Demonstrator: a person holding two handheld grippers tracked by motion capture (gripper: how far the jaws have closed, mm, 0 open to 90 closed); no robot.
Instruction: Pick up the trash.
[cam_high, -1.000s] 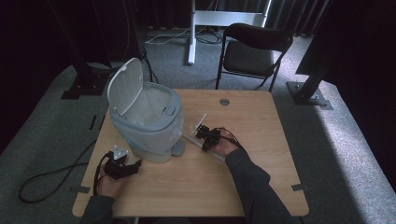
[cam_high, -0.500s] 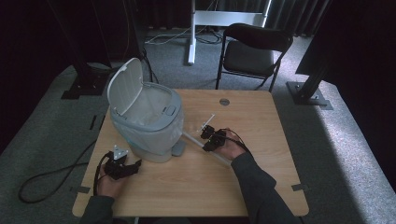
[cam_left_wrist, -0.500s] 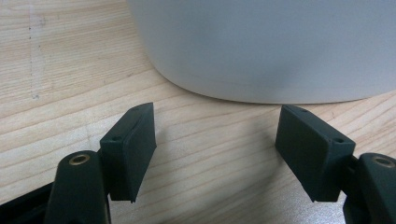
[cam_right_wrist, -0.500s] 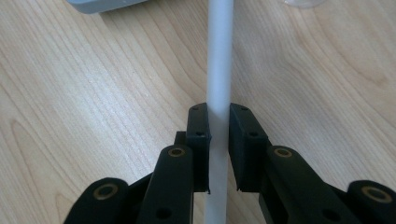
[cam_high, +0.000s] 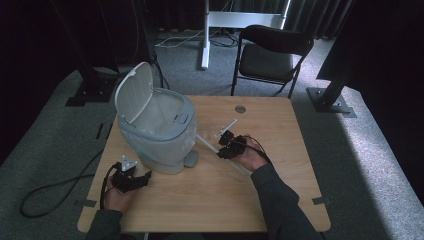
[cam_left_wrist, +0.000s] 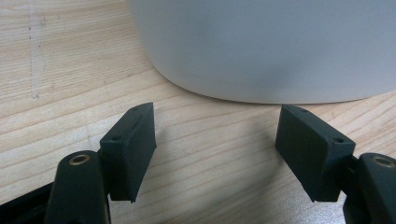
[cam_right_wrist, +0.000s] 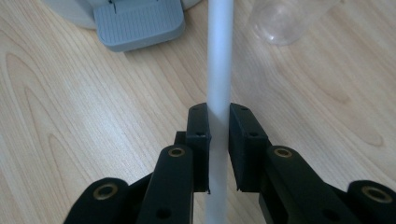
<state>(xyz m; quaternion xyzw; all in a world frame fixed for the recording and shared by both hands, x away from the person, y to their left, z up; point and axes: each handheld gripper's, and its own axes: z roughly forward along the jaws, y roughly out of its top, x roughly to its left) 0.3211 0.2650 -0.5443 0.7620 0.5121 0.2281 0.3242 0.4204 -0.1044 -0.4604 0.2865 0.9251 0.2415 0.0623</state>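
Observation:
A grey pedal bin (cam_high: 160, 132) stands on the left half of the wooden table (cam_high: 280, 200) with its lid (cam_high: 132, 92) tipped up. My right gripper (cam_high: 223, 150) (cam_right_wrist: 218, 114) is shut on a long white tube (cam_high: 206, 143) (cam_right_wrist: 219, 56). The tube lies low over the table, and its far end reaches toward the bin's foot pedal (cam_high: 190, 159) (cam_right_wrist: 137, 23). My left gripper (cam_high: 142, 177) (cam_left_wrist: 217, 135) is open just above the wood at the bin's near left. Nothing is between its jaws, and the bin's wall (cam_left_wrist: 261, 46) is right ahead.
A clear plastic piece (cam_right_wrist: 289, 18) lies on the table just past the tube, pale in the high view (cam_high: 228, 125). A cable hole (cam_high: 240, 108) sits near the far edge. A black folding chair (cam_high: 270, 55) stands beyond the table.
My right gripper has shifted slightly to the right with the white tube in it. The left gripper and the bin have not moved.

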